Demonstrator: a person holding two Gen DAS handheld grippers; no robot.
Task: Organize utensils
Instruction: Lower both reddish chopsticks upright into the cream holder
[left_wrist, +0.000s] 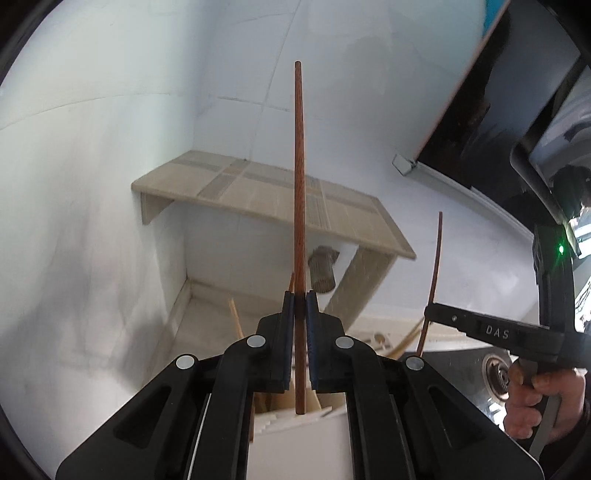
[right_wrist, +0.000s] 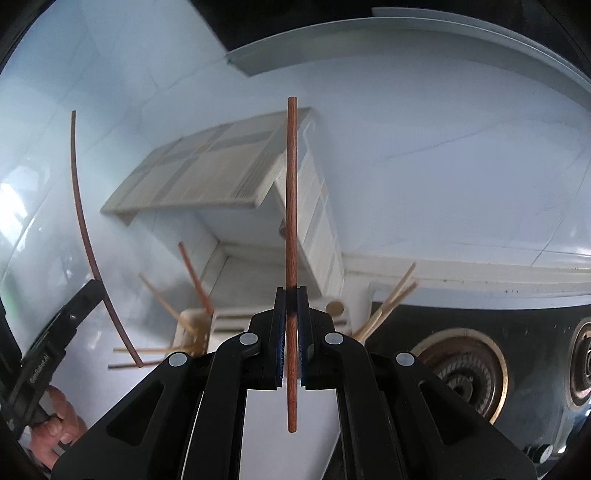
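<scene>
gripping a reddish-brown chopstick apiece, both tongs are clamped tight: the left gripper (left_wrist: 300, 308) pinches the left chopstick (left_wrist: 299, 192) low on its length, with most of the stick standing out past the blue pads (left_wrist: 288, 332) and its tapered tip forward, and the right gripper (right_wrist: 291, 306) holds the right chopstick (right_wrist: 291, 206) nearer the middle, a good length also trailing back toward the camera. each stick runs straight along its own jaw line, so neither looks skewed in the grip.

outward from the jaws, both sticks are in the air above a white counter corner, well apart from each other. below and ahead stands a pale utensil holder (right_wrist: 192, 328) with loose chopsticks (right_wrist: 194, 278) splayed out of it at odd angles, and a second cluster of light chopsticks (right_wrist: 388, 306) fans out nearer the dark stove top (right_wrist: 461, 365). a small tiled shelf (left_wrist: 266, 192) juts from the wall behind. a person's hand (left_wrist: 535, 402) shows on the right tool's handle.

judging from this, the step is carrying the pair to wherever the sticks belong, likely the holder. to do it well: keep the squeeze steady, bring one stick at a time over the opening, tip it steeply with the free end down, and thread it between the leaning sticks rather than against them. the left stick's long overhang will swing wide, so it wants slow turning near the shelf edge and wall. let go only once the end is inside.
</scene>
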